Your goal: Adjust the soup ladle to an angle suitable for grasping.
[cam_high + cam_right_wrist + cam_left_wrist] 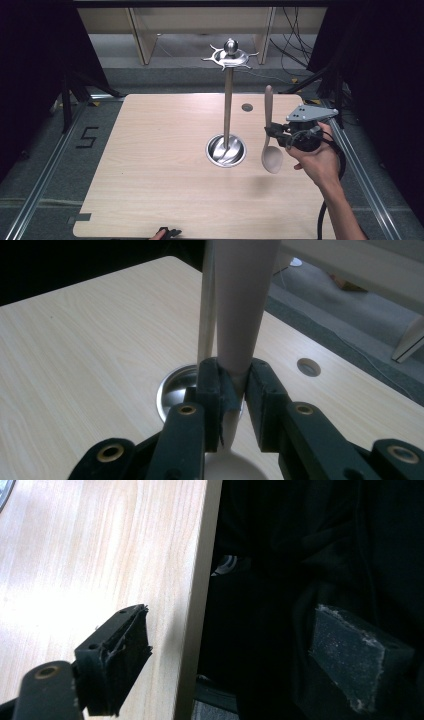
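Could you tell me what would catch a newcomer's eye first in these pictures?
Probably the tall metal stand rising from its round base at the middle of the table. Just to its right, the right gripper holds a pale spoon upright, bowl down.

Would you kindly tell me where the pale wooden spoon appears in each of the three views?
High view: the pale wooden spoon stands upright right of centre, bowl down, clamped in the right gripper.
Left gripper view: not in it.
Right gripper view: its handle rises up the centre from between the jaws.
Shared landmark: the steel stand's round base, beside the spoon.
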### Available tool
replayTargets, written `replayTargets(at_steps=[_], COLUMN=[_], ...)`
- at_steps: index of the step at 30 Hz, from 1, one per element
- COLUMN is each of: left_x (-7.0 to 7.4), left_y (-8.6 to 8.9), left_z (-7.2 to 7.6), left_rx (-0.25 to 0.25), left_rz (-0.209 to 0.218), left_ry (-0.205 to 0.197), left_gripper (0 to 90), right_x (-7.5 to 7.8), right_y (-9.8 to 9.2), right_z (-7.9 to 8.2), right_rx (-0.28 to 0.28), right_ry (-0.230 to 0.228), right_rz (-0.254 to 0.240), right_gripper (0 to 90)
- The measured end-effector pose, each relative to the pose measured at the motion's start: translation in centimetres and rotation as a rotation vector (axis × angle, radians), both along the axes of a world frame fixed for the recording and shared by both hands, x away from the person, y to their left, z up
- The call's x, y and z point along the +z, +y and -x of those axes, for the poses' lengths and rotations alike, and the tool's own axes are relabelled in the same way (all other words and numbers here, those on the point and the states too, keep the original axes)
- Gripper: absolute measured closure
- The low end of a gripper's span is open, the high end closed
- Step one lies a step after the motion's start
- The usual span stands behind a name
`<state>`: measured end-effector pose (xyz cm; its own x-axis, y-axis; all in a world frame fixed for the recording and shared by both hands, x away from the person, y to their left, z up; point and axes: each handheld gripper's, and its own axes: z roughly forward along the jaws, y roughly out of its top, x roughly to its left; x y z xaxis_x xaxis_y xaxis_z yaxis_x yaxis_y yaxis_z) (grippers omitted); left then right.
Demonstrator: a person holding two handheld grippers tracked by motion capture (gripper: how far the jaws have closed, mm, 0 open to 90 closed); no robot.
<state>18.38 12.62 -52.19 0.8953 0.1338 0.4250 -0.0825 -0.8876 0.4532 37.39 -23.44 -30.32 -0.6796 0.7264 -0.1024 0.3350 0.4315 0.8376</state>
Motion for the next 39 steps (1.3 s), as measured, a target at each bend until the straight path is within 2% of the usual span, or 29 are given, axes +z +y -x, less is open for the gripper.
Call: replayTargets(at_steps=[1, 2, 3, 4, 5, 6, 7, 8, 9, 10, 12, 17, 18, 19, 22, 23, 26, 32, 34, 35, 39], left_x=[0.0, 0.0, 0.0, 0.0, 0.0, 0.0, 0.0, 0.0, 0.0, 0.0, 0.0, 0.0, 0.0, 0.0, 0.0, 0.0, 0.0, 0.0, 0.0, 0.0, 0.0], left_y=[0.0, 0.0, 0.0, 0.0, 0.0, 0.0, 0.0, 0.0, 0.0, 0.0, 0.0, 0.0, 0.0, 0.0, 0.0, 0.0, 0.0, 0.0, 0.0, 0.0, 0.0], left_z=[0.0, 0.0, 0.0, 0.0, 0.0, 0.0, 0.0, 0.0, 0.0, 0.0, 0.0, 0.0, 0.0, 0.0, 0.0, 0.0, 0.0, 0.0, 0.0, 0.0, 0.0], left_rx=[0.0, 0.0, 0.0, 0.0, -0.002, -0.002, -0.002, -0.002, -0.003, -0.003, -0.002, -0.002, -0.002, -0.002, -0.001, -0.001, -0.002, -0.002, -0.002, -0.003, -0.003], left_rz=[-0.001, -0.001, -0.001, -0.002, -0.005, -0.003, -0.003, -0.003, -0.004, -0.004, -0.004, -0.003, -0.003, -0.003, -0.002, -0.002, -0.002, -0.003, -0.004, -0.003, -0.004], left_ry=[0.0, 0.0, 0.0, 0.0, 0.0, 0.0, 0.001, 0.001, 0.0, 0.0, 0.004, 0.002, 0.005, 0.002, 0.001, 0.002, 0.002, 0.004, 0.004, 0.004, 0.005], left_gripper=[15.0, 15.0, 15.0, 15.0, 15.0, 15.0, 15.0, 15.0, 15.0, 15.0, 15.0, 15.0, 15.0, 15.0, 15.0, 15.0, 15.0, 15.0, 15.0, 15.0, 15.0], right_x=[0.1, 0.2, 0.2, 0.3, 0.3, 0.5, 0.6, 0.7, 0.8, 0.9, 1.2, 1.6, 1.6, 1.8, 1.9, 2.1, 2.4, 2.7, 2.7, 2.9, 2.9], right_y=[0.0, 0.1, 0.1, 0.2, 0.4, 0.3, 0.4, 0.4, 0.6, 0.7, 0.9, 1.3, 1.3, 1.4, 1.6, 1.6, 1.8, 2.0, 2.1, 2.0, 2.2], right_z=[-0.2, -0.4, -0.4, -0.3, -0.4, -0.6, -0.5, -0.7, -0.6, -0.7, -0.9, -1.1, -1.3, -1.3, -1.5, -1.5, -1.8, -2.1, -2.3, -2.4, -2.7], right_rx=[0.014, 0.014, 0.014, 0.005, -0.011, 0.015, 0.004, 0.008, -0.007, 0.007, 0.011, 0.002, -0.001, -0.001, -0.007, -0.003, -0.006, -0.011, -0.022, -0.012, -0.021], right_ry=[0.007, -0.016, -0.016, -0.002, -0.008, -0.009, 0.002, -0.022, -0.006, 0.011, -0.004, 0.002, -0.033, -0.012, -0.029, -0.009, -0.027, -0.006, -0.027, -0.015, -0.026], right_rz=[-0.003, 0.004, 0.004, 0.005, -0.015, 0.005, 0.002, 0.009, -0.004, -0.001, 0.006, 0.002, 0.012, 0.014, 0.009, 0.013, 0.017, 0.024, 0.02, 0.03, 0.028], right_gripper=[77.7, 77.7, 77.7, 77.7, 77.7, 77.7, 77.7, 77.7, 77.7, 77.7, 77.7, 77.7, 77.7, 77.7, 77.7, 77.7, 77.7, 77.7, 77.7, 77.7, 77.7])
